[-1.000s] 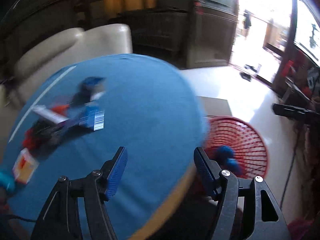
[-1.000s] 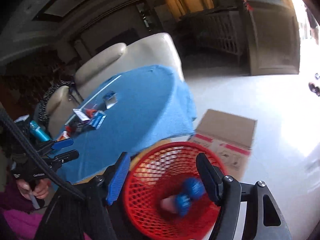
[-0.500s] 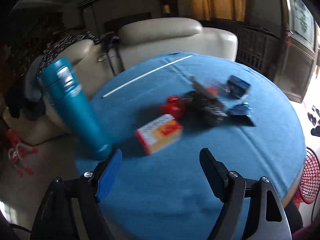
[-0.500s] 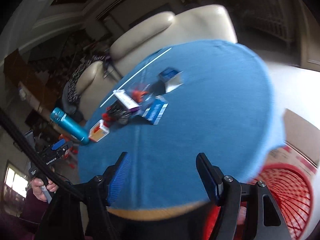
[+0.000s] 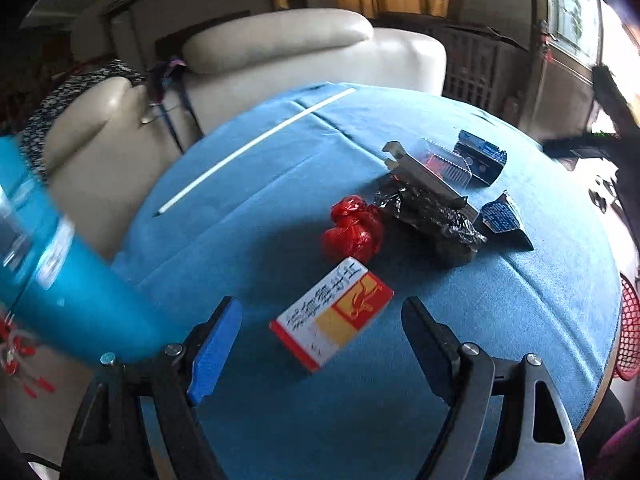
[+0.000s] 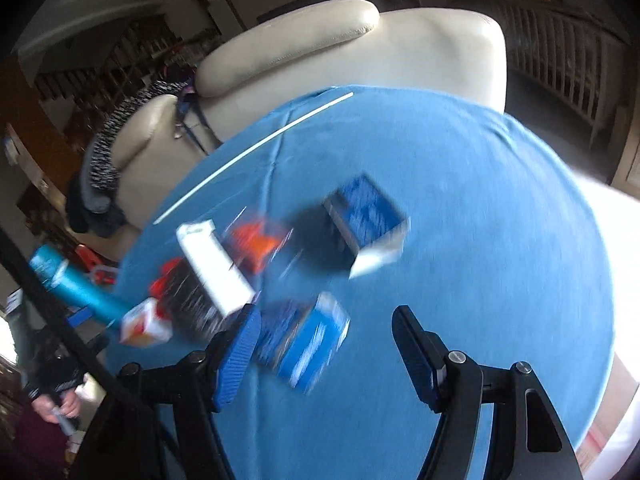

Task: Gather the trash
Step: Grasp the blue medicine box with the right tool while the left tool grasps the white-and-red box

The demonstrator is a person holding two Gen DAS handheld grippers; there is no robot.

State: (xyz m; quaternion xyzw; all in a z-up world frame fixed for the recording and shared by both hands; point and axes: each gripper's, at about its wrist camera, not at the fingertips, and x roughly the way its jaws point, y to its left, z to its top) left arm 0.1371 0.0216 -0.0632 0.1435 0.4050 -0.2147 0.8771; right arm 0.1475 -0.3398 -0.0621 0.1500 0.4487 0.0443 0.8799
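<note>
Several pieces of trash lie on a round table under a blue cloth [image 5: 460,360]. My left gripper [image 5: 320,332] is open above a red, yellow and white carton [image 5: 332,316], which lies between its fingers untouched. Beyond the carton are a crumpled red wrapper [image 5: 352,232], a black wrapper [image 5: 432,216] and blue packets [image 5: 480,156]. My right gripper [image 6: 324,344] hovers open over a blurred blue packet [image 6: 308,340]. A blue box [image 6: 366,220], an orange wrapper [image 6: 256,244] and a white box [image 6: 214,264] lie farther back.
A teal flask [image 5: 72,296] stands at the table's left edge, close to my left finger. A red mesh basket [image 5: 630,332] sits on the floor at the right. A cream armchair [image 5: 304,60] stands behind the table. A white stick [image 5: 256,144] lies on the cloth.
Both grippers swung from the red basket at the table's right side to over the trash on the cloth. The left jaws widened. The carton now lies between the left fingers.
</note>
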